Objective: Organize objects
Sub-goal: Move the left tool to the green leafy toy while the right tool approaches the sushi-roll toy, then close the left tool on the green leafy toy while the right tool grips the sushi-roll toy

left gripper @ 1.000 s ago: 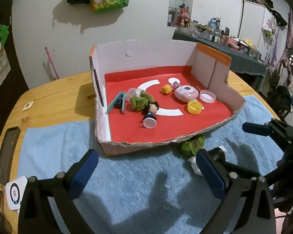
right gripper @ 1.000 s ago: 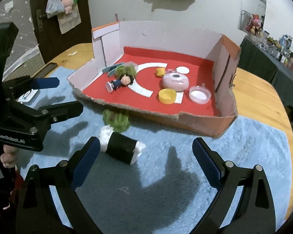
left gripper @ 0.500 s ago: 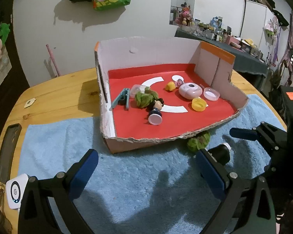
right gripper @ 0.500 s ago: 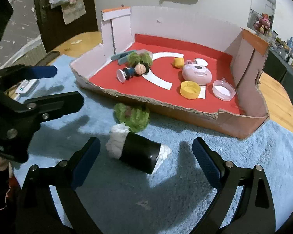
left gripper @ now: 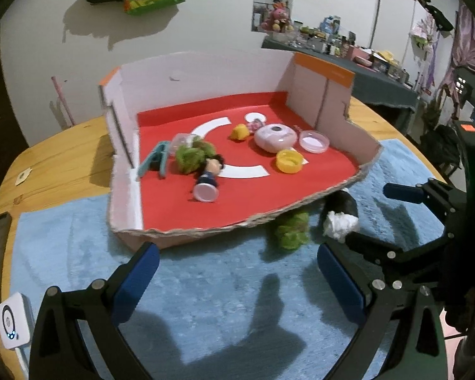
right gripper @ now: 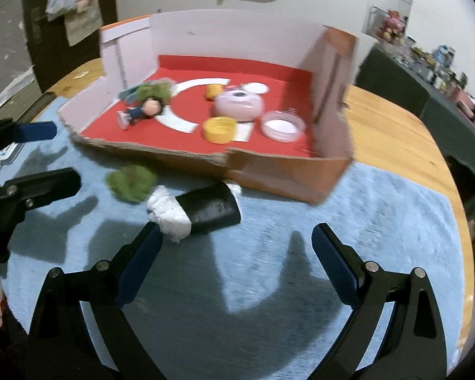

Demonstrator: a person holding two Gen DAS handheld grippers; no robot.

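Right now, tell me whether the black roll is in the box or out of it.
Out. The black roll lies on its side on the blue towel, just outside the box's torn front wall, beside a green tuft.

Left gripper (left gripper: 237, 277) jaws spread wide, empty; right gripper (right gripper: 234, 253) jaws spread wide, empty, low, just right of left.

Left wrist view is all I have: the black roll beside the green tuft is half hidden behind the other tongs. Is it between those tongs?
Observer: No. The right wrist view shows the right tongs open, and the black roll lies on the blue towel ahead of them, just past one fingertip, not between them.
Operator: Is there white stuffing at one end only?
Observer: At both ends. A smaller white end shows close to the cardboard box.
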